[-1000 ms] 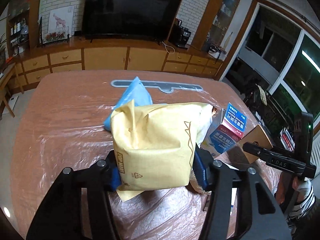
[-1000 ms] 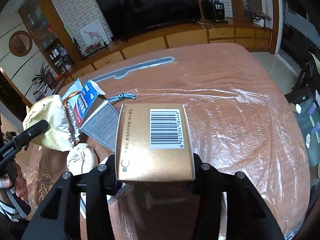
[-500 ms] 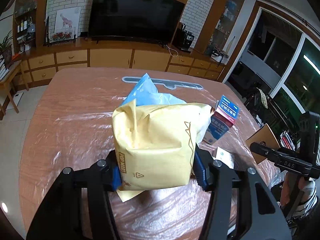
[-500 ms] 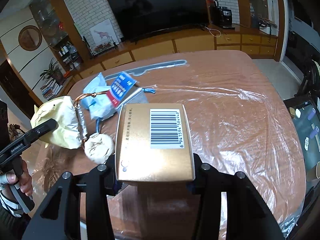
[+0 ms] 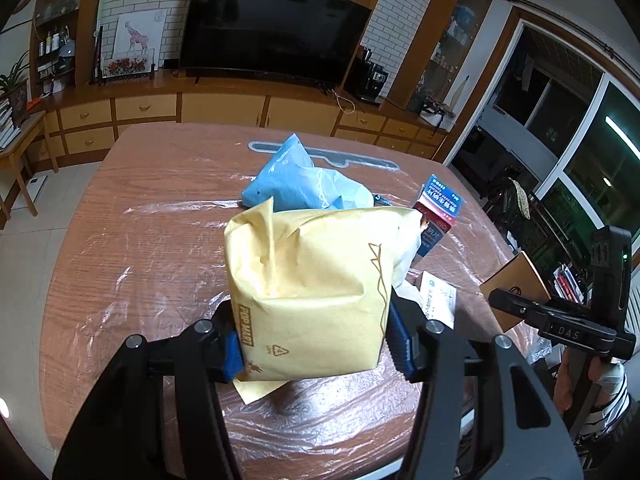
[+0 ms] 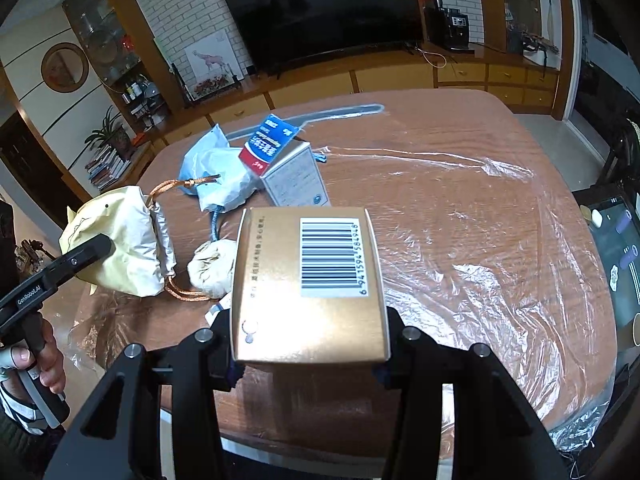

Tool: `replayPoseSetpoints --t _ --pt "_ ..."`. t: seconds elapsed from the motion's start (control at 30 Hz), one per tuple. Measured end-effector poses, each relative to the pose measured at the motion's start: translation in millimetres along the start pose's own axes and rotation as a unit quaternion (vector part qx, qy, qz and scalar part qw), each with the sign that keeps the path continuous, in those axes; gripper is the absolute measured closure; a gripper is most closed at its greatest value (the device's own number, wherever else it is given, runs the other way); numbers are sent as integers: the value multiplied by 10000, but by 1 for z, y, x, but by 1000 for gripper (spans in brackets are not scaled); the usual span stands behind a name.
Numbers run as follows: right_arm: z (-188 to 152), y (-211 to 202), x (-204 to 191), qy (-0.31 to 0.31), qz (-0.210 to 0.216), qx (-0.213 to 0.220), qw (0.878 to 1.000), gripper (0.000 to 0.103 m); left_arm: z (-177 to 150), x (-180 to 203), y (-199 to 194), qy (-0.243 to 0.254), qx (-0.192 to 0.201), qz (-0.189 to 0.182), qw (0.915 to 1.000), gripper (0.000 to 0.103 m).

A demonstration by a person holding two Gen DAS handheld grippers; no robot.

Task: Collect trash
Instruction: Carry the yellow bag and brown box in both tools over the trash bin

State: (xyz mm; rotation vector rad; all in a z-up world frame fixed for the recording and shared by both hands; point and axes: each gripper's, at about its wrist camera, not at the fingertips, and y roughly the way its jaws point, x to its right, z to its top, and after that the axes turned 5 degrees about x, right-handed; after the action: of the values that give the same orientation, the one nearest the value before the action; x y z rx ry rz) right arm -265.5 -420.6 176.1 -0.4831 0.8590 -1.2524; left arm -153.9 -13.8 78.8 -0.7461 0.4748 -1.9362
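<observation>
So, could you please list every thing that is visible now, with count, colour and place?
yellow pouch: 1, pale yellow, held between left fingers
gold box: 1, gold with barcode, held between right fingers
blue bag: 1, light blue, on table, far side
medicine carton: 1, white with red-blue flap, beside blue bag
paper wad: 1, cream, on table near gold box
leaflet: 1, white, flat on table
table: 1, brown wood under clear plastic film
television: 1, black, on far wall
left gripper: 1, black
right gripper: 1, black
</observation>
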Motion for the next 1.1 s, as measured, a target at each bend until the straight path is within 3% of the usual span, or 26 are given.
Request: replayPoseSetpoints --t 0.6,1.1 --pt "-11 -29 -20 -180 192 125 9996 57 5 0 -54 28 535 36 9986 46" --pt "-42 -46 -39 -349 312 -86 9989 57 -35 18 -61 306 10 -199 9993 46"
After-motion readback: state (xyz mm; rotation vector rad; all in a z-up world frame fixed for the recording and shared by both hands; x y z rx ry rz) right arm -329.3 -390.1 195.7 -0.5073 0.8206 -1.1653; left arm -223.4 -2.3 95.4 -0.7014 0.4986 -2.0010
